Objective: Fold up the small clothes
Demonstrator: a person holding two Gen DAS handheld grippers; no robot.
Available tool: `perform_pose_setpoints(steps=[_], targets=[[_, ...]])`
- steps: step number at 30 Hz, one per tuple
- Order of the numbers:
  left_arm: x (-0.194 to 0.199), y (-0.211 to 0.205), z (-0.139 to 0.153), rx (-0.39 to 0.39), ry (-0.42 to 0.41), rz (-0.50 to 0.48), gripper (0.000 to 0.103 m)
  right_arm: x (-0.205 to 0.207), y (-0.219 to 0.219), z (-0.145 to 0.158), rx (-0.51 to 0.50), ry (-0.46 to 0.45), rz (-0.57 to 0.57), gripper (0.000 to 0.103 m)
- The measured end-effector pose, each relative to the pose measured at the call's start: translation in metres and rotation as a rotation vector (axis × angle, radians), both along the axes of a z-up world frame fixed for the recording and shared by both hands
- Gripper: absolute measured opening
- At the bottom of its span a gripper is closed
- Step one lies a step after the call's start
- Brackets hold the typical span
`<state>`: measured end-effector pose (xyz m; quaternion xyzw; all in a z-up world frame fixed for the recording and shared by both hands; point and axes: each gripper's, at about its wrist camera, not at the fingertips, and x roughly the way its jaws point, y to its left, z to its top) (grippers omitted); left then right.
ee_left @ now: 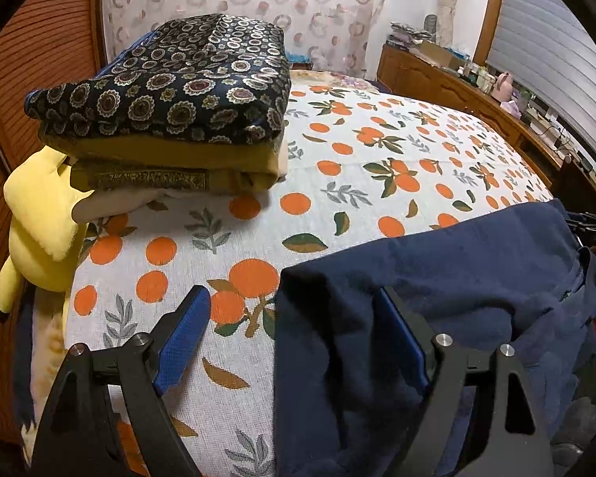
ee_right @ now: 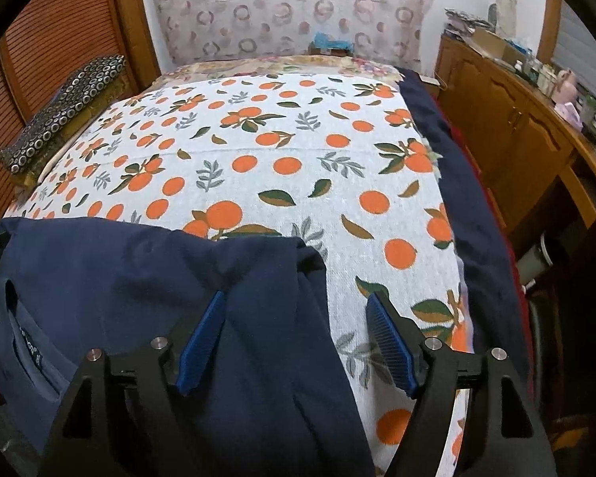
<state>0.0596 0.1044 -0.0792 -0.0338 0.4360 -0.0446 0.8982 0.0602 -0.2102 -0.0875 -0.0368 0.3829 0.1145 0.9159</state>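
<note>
A navy blue garment (ee_left: 457, 278) lies spread on the near part of the orange-print bed sheet (ee_left: 357, 167). In the right wrist view the same garment (ee_right: 139, 278) shows its collar and label at the lower left. My left gripper (ee_left: 294, 318) stands open over the garment's left edge: one blue pad is above the sheet, the other above the cloth. My right gripper (ee_right: 298, 318) is open too and straddles the garment's right edge, with its left finger over the cloth and its right finger over the sheet (ee_right: 298, 151). Neither pair of pads presses on the fabric.
A stack of folded clothes (ee_left: 171, 99) topped by a dark patterned piece sits at the bed's far left, next to a yellow plush toy (ee_left: 39, 214). A wooden cabinet (ee_right: 496, 119) with clutter runs along the right. A navy blanket edge (ee_right: 457, 179) borders the bed's right side.
</note>
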Motion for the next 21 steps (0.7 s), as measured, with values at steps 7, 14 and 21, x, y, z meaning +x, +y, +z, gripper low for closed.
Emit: perform_pose_setpoints(steps=[7,14,21], targets=[[0.003,-0.003,0.001,0.003,-0.003,-0.027,0.073,0.000,-0.001,0.000,-0.007,0.011,0.005,0.076],[0.005,-0.013,0.005,-0.062,0.016,-0.107,0.022,0.011,0.006,0.002,-0.028,0.031,0.069,0.069],[-0.013,-0.022,0.030,-0.141,-0.053,-0.149,0.011,-0.005,0.017,0.002,-0.007,0.021,0.197,0.013]])
